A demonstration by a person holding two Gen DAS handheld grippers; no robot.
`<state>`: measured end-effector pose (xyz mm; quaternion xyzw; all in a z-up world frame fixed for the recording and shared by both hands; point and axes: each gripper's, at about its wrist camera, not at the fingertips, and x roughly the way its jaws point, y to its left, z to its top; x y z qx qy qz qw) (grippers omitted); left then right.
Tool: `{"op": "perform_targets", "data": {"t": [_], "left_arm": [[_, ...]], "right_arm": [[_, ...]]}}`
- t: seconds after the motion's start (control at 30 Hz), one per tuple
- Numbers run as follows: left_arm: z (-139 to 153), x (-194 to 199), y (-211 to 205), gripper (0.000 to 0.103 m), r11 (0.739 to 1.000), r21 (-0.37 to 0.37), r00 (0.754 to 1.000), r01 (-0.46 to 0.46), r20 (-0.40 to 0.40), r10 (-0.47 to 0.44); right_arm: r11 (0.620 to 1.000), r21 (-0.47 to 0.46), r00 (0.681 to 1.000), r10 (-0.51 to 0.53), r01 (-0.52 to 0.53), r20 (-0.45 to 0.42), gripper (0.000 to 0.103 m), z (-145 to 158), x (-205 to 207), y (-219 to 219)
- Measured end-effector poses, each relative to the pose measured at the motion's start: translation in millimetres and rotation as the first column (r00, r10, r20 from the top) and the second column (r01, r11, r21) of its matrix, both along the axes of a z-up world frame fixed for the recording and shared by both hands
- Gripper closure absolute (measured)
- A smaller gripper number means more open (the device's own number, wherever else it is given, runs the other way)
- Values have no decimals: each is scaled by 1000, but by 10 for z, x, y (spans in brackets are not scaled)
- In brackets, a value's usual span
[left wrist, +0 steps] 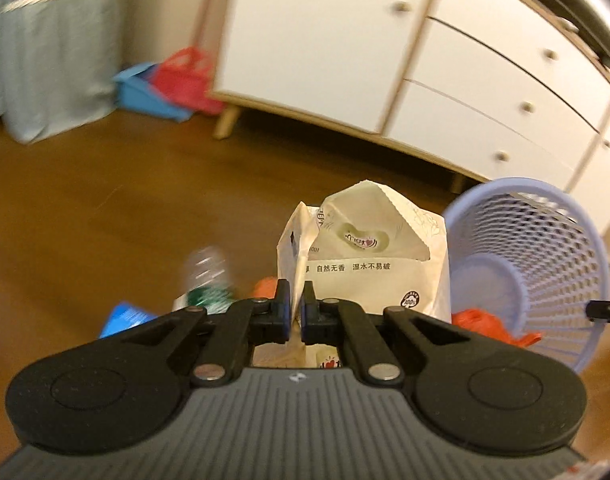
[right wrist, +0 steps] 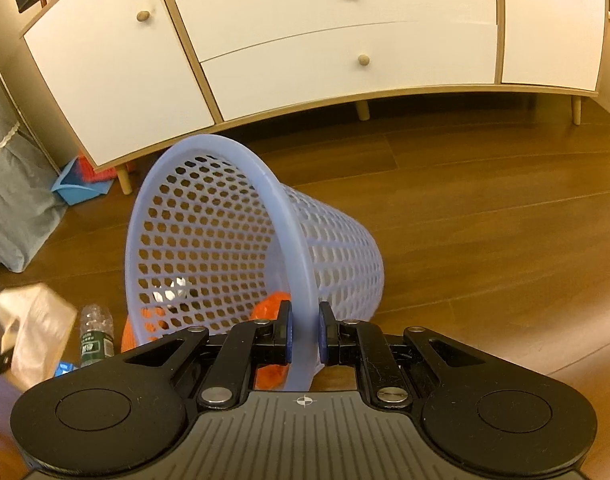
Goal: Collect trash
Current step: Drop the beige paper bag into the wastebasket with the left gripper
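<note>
**Tissue pack lifted, basket tilted, most trash not yet in**

The white cabinet with round wooden knobs stood on tapered legs over the glossy brown wood floor. The basket, pale lilac plastic mesh with hexagonal holes and a smooth thick rim, was tipped over with its mouth facing the left side. The right gripper was clamped on that rim, holding it tilted.

The left gripper was pinched onto an edge of the tissue pack, a soft, crinkled cream wrapper with a torn opening and printed text, held above the floor and just beside the basket mouth.

Progress looked early to middle: the basket bottom appeared mostly bare, though something pale showed through the mesh, too unclear to name. Left on the floor: the orange bag, thin and crumpled, at the basket rim; a clear ridged plastic bottle with a green label; a small blue wrapper, flat and glossy.
</note>
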<state>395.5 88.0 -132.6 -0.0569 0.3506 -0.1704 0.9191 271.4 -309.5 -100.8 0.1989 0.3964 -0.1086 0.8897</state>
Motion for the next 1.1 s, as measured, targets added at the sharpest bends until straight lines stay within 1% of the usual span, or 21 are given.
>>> {"op": "perform_targets", "data": {"t": [0.13,0.27,0.33,0.53,0.63,0.67,0.73,0.77,0.8,0.87,0.97,1.03,1.1], "left_arm": [[56,145,-395,101,996,-11,995,92,24,-92],[70,180,-694,101,986,2,985,168,39,-168],[54,191,-772,101,983,0,982,184,41,-184],[31,242,-884,101,980,-34,980,195,45,-193],[42,244,-981,100,973,-42,973,229,47,-227],[48,243,-1034,98,969,-41,969,243,47,-241],[62,243,-1108,76,970,-35,970,242,43,-240],[68,241,-1134,44,972,-36,972,234,41,-233],[76,226,-1142,32,973,-41,973,227,50,-225],[101,195,-1121,32,973,-48,972,227,73,-223],[114,191,-1007,32,976,-52,976,213,65,-209],[109,202,-852,32,980,-60,981,191,54,-188],[71,204,-665,32,983,-48,984,178,35,-177]], "right_arm": [[1000,-4,1000,21,-21,-8,95,14,3,8],[1000,4,1000,25,-25,-15,95,17,31,-45],[1000,2,999,29,-29,-18,95,26,46,-43],[999,-9,999,43,-43,-23,95,38,11,-29],[999,-6,999,37,-37,-24,95,38,1,-45],[999,-4,999,35,-35,-24,95,37,0,-51],[999,-2,999,33,-33,-23,95,38,3,-54],[999,-2,999,34,-34,-23,95,39,6,-51],[999,-1,999,34,-34,-23,95,41,9,-44],[999,-2,999,37,-37,-23,95,44,10,-29],[999,-3,999,36,-36,-21,95,40,5,-41],[1000,3,999,30,-30,-21,94,37,1,-58],[999,-1,999,36,-36,-21,94,35,-1,-64]]}}
